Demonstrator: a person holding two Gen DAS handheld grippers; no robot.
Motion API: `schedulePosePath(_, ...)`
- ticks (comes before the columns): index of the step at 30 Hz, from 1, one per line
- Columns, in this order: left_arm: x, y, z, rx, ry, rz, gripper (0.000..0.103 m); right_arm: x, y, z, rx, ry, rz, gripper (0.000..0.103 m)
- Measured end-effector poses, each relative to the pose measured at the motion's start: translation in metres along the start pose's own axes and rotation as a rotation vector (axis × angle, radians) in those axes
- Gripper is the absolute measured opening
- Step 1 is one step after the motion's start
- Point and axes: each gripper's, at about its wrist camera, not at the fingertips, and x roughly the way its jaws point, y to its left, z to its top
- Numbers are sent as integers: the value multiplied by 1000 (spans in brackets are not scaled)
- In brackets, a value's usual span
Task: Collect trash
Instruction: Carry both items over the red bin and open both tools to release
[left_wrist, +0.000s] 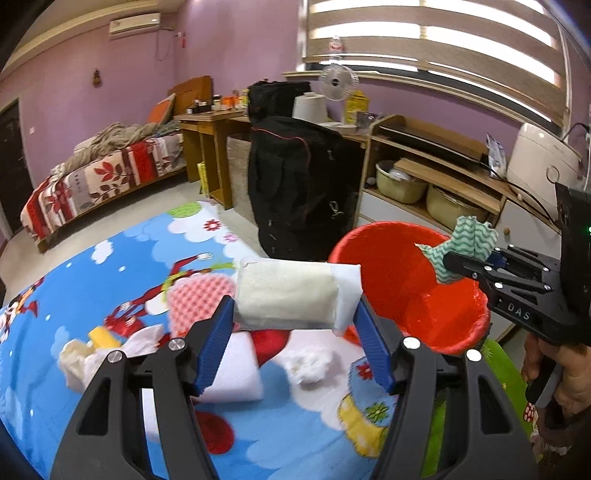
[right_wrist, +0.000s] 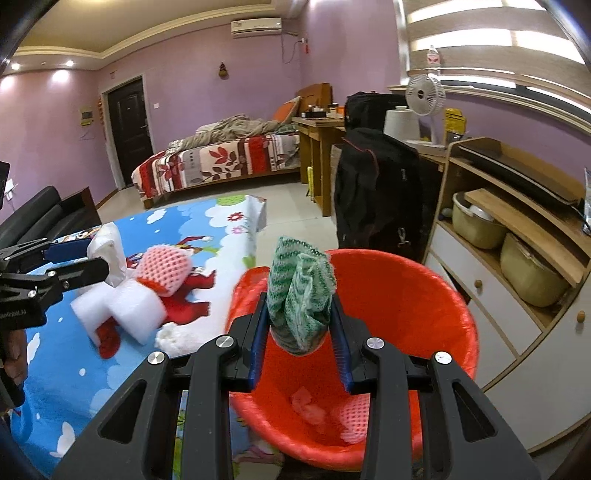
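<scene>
On the cartoon-print blue mat (left_wrist: 110, 266), at its left side, lie a crumpled white tissue (left_wrist: 79, 356) and a small yellow piece (left_wrist: 101, 336), then a pink foam net (left_wrist: 199, 295) and a white foam block (left_wrist: 236, 373) just beside it; a small white wad (left_wrist: 308, 363) sits further right on the mat. The left gripper (left_wrist: 295, 317) stands about half open, its blue pads pressed on both ends of a white wrapped packet (left_wrist: 291, 293), which it holds in the air above the mat, near the rim of the red bin (left_wrist: 391, 266). The bin stands just off the mat's right edge, lined with a red bag, and holds a pink net piece (right_wrist: 352, 417) and a pale scrap (right_wrist: 306, 406) at its bottom. To the right, the right gripper (right_wrist: 300, 332) is nearly closed, clamped on a bunched green-and-white patterned cloth (right_wrist: 301, 291) that sticks up between its fingers, held over the bin's open mouth. Behind the bin stands a black bag (left_wrist: 295, 184), and a wooden shelf unit (left_wrist: 443, 177) runs along the right wall
</scene>
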Motion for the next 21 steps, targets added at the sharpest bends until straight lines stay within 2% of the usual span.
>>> schedulePosePath(13, 39, -53, 26, 94, 27, -81, 63, 0, -38, -1, 43, -4, -37, 33)
schedulePosePath(21, 59, -65, 33, 112, 42, -119, 64, -2, -53, 5, 61, -19, -50, 34)
